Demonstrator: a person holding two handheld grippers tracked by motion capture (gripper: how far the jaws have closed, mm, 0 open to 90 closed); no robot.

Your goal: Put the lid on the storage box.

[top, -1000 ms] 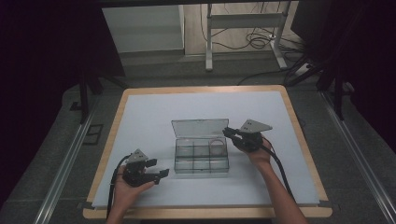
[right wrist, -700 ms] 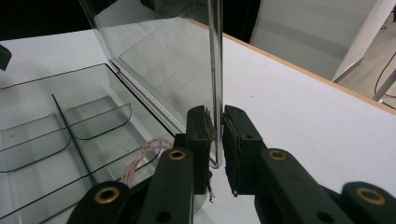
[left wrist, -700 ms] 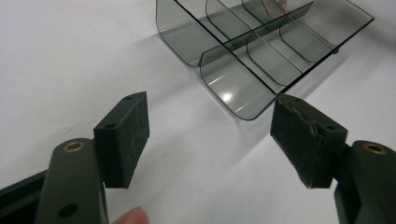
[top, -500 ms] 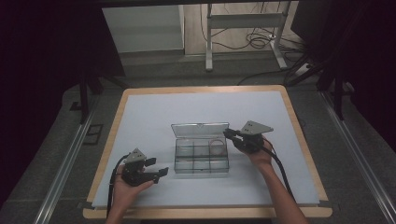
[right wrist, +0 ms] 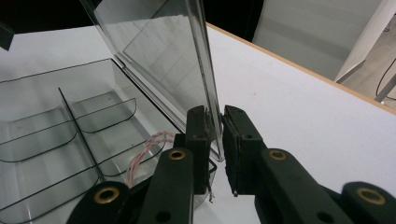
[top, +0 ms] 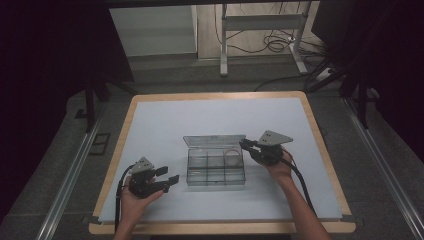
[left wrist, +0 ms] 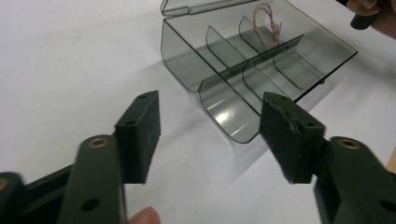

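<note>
Ahead of our left gripper (left wrist: 210,135), whose jaws have just been closing on nothing, we see the clear box (top: 216,167) lying lengthwise toward the right gripper (right wrist: 215,140), which pinches the raised lid (right wrist: 159,60) at its edge.

A white tabletop (top: 165,130) with a light wooden edge carries the work. Beyond its far edge stands a pale metal frame (top: 260,22) on two legs, with dark cables (top: 272,45) coiled on the grey floor (top: 165,75) beneath it. Metal rails (top: 70,175) run along the floor at both sides, under dark surroundings.
</note>
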